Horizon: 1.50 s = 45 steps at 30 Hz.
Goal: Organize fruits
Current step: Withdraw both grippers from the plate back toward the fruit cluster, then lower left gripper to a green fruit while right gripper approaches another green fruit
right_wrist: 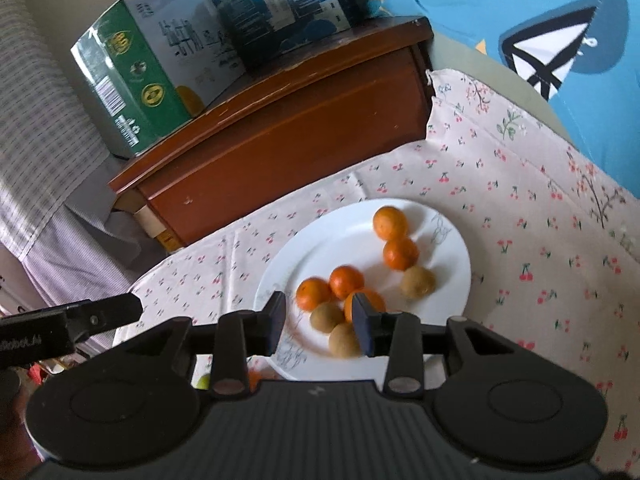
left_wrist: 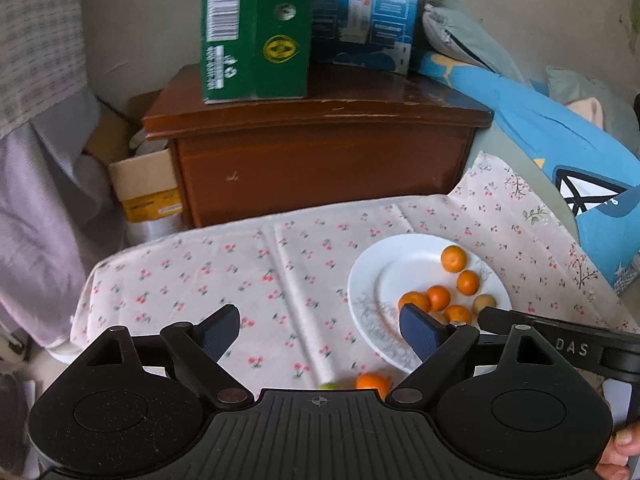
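Small orange tangerines [right_wrist: 346,281] and brownish round fruits [right_wrist: 418,282] lie on the white round plate [right_wrist: 448,280], on the cherry-print cloth [right_wrist: 520,200]. The left gripper [left_wrist: 320,326] gapes wide, empty. The right gripper [right_wrist: 320,320] is narrowly parted, nothing gripped.

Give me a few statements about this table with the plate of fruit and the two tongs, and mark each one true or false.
1. The plate is white and holds small oranges and brownish fruits. True.
2. The left tongs are clamped on an orange. False: their jaws stand wide apart with nothing between them.
3. A green box stands on the wooden cabinet. True.
4. The tablecloth is plain blue. False: it is pale with small red cherry prints.
5. Every orange is on the plate. False: one orange lies on the cloth beside it.
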Each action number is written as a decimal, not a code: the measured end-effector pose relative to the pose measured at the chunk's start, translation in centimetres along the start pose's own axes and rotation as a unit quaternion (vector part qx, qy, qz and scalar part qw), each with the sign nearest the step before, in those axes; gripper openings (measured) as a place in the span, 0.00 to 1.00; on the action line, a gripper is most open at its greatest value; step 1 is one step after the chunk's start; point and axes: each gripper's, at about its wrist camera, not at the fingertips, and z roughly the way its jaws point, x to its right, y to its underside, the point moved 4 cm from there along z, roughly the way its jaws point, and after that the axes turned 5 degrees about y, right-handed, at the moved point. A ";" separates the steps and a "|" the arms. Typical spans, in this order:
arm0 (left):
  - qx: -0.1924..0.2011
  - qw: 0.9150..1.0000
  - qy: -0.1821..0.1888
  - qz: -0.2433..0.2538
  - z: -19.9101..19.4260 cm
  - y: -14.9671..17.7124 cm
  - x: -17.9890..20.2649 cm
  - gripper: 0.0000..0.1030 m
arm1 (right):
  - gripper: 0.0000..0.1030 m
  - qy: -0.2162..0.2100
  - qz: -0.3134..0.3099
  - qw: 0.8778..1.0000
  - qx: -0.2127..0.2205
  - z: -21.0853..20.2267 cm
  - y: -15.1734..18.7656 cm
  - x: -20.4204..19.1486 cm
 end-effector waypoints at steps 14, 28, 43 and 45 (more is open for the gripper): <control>-0.032 0.999 -0.026 0.000 -1.9 3.9 -2.2 0.86 | 0.37 -0.021 -0.031 0.999 -0.035 -1.3 5.2 -2.4; -0.081 0.995 -0.048 0.020 -1.1 7.2 -3.8 0.86 | 0.37 -0.034 -0.121 0.990 -0.070 0.4 9.4 -5.4; -0.120 0.991 -0.038 0.042 0.1 9.7 -3.7 0.86 | 0.42 -0.023 -0.150 0.986 -0.064 2.9 10.0 -6.4; -0.121 0.991 -0.034 0.044 0.3 9.8 -3.4 0.86 | 0.36 -0.024 -0.155 0.986 -0.064 2.9 10.1 -6.5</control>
